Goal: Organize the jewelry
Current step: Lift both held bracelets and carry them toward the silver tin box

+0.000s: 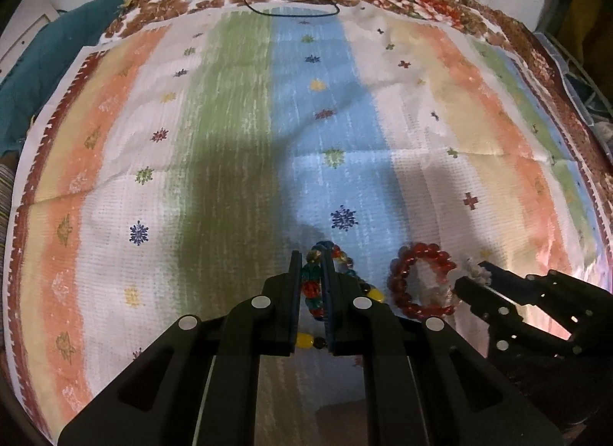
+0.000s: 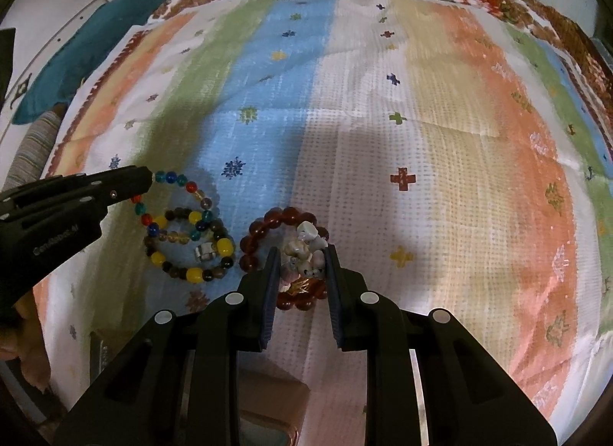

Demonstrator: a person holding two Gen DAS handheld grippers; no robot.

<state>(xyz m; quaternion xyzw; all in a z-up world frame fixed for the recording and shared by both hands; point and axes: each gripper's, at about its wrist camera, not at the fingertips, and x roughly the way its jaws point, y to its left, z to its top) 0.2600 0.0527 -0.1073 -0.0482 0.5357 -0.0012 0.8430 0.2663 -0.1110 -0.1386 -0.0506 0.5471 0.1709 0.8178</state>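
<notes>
My left gripper [image 1: 311, 254] is shut on a bracelet of mixed blue, red, teal and clear beads [image 1: 312, 289]; the right wrist view shows its tip [image 2: 149, 177] at the bracelet's teal beads [image 2: 170, 177]. A yellow-and-dark bead bracelet [image 2: 226, 246] with a silver ring [image 2: 205, 250] inside it lies beside and partly under that one. My right gripper [image 2: 302, 250] is shut on a bracelet of pale stone chips [image 2: 306, 233] over a dark red bead bracelet [image 2: 260, 229]. In the left wrist view the red bracelet [image 1: 421, 250] lies flat, with the right gripper [image 1: 473, 273] at its right rim.
Everything rests on a striped, patterned cloth [image 1: 345, 120]. A thin black cord [image 1: 299, 11] loops at its far edge and a teal fabric [image 1: 23, 74] lies off the far left. A brown box [image 2: 268, 388] sits under my right gripper, and a person's hand [image 2: 23, 331] shows at the left.
</notes>
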